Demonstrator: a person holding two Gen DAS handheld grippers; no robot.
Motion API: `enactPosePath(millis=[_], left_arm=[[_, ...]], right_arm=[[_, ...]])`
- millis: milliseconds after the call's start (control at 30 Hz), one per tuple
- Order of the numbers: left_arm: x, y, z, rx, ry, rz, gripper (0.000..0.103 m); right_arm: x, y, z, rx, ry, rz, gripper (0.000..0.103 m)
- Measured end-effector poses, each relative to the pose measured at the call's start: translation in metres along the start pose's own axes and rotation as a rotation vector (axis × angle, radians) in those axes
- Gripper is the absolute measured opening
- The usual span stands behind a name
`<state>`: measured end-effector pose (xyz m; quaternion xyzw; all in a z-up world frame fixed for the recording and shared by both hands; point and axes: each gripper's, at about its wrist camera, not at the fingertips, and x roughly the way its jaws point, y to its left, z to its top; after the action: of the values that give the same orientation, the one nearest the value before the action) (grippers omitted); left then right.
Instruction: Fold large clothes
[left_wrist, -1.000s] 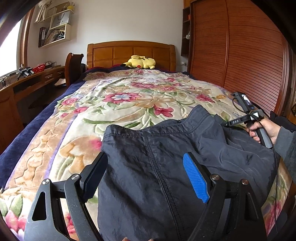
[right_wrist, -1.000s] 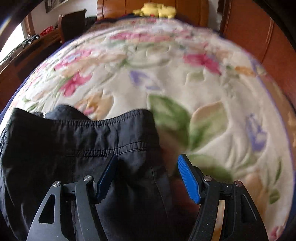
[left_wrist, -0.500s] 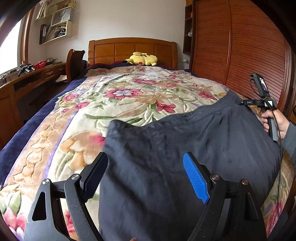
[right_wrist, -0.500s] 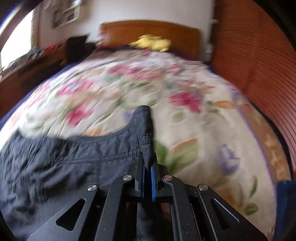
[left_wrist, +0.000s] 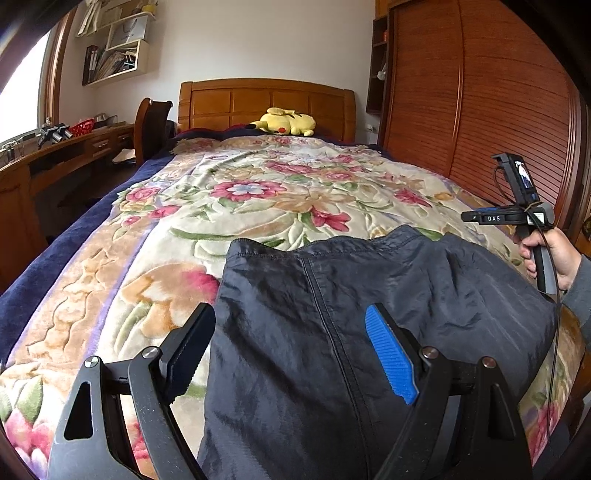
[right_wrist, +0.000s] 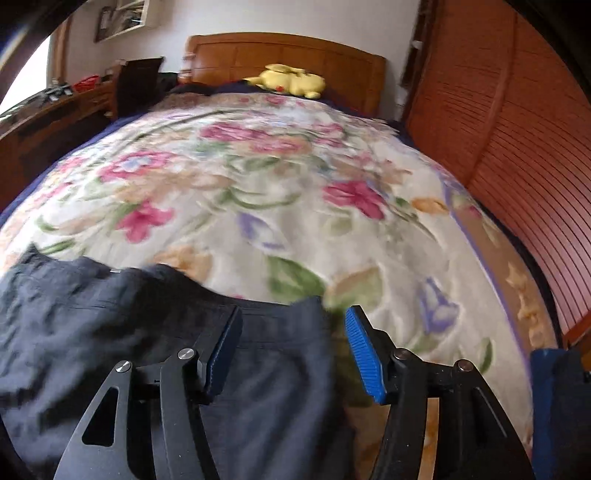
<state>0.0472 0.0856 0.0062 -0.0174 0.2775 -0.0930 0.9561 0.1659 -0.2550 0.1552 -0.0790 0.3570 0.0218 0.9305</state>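
Tongs status first. Left tongs (left_wrist: 293, 349): jaws stand wide, nothing gripped. Dark garment (left_wrist: 369, 314) lies flat on the bed below and beyond them; its left edge runs just inside the black left finger (left_wrist: 184, 350), and the cloth passes under the gap and under the blue-padded right finger (left_wrist: 391, 360). No contact between pads and cloth can be made out in the left wrist view.

Right tongs (right_wrist: 293, 349): jaws have just been opening, and now stand apart at a moderate width. The garment's right-hand corner (right_wrist: 280, 332) lies between and below the two blue pads, not pinched; its right edge falls short of the right pad (right_wrist: 364, 354). Right wrist view is motion-blurred, so whether the cloth touches the left pad (right_wrist: 221, 354) cannot be told.

From the left wrist view, the right tongs' handle is held by a hand (left_wrist: 546, 254) in a grey sleeve at the far right, above the garment's right side.

Garment position: spread across the near end of the bed, hemmed top edge (left_wrist: 295, 251) facing the headboard, a seam running down its middle.

Beyond it: floral blanket (left_wrist: 258, 192) covers the bed. Yellow plush toy (left_wrist: 284, 122) rests at the wooden headboard (left_wrist: 266, 99). Wooden table (left_wrist: 55, 155) with a chair along the left; slatted wooden wardrobe (left_wrist: 480, 110) along the right.
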Motion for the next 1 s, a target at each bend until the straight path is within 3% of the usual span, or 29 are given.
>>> enactPosePath(millis=[200,233,300,400,600,700,933,1000], left_arm=[[-0.003,-0.001,-0.004,0.01,0.004,-0.002,0.084],[-0.003,-0.001,-0.004,0.009,0.005,-0.001,0.084],[-0.004,-0.001,-0.006,0.006,0.006,-0.001,0.084],[-0.007,0.0,-0.008,0.003,0.006,-0.001,0.084],[-0.01,-0.001,-0.011,0.006,0.002,-0.005,0.084],[-0.011,-0.005,-0.013,0.006,-0.002,-0.022,0.084],[-0.017,-0.027,-0.016,0.031,-0.019,-0.065,0.084],[-0.019,-0.035,-0.017,0.036,-0.022,-0.086,0.084]], right_arm=[[-0.014,0.065,-0.008,-0.125,0.003,0.18,0.058],[-0.012,0.075,-0.01,-0.142,0.009,0.2,0.054],[0.001,0.094,-0.015,-0.188,0.058,0.21,0.033],[0.031,0.112,-0.017,-0.224,0.128,0.216,0.025],[0.077,0.125,-0.015,-0.223,0.18,0.186,0.025],[0.077,0.12,-0.014,-0.196,0.172,0.197,0.025],[-0.004,0.105,-0.028,-0.181,0.066,0.219,0.034],[-0.032,0.096,-0.047,-0.172,0.028,0.239,0.05]])
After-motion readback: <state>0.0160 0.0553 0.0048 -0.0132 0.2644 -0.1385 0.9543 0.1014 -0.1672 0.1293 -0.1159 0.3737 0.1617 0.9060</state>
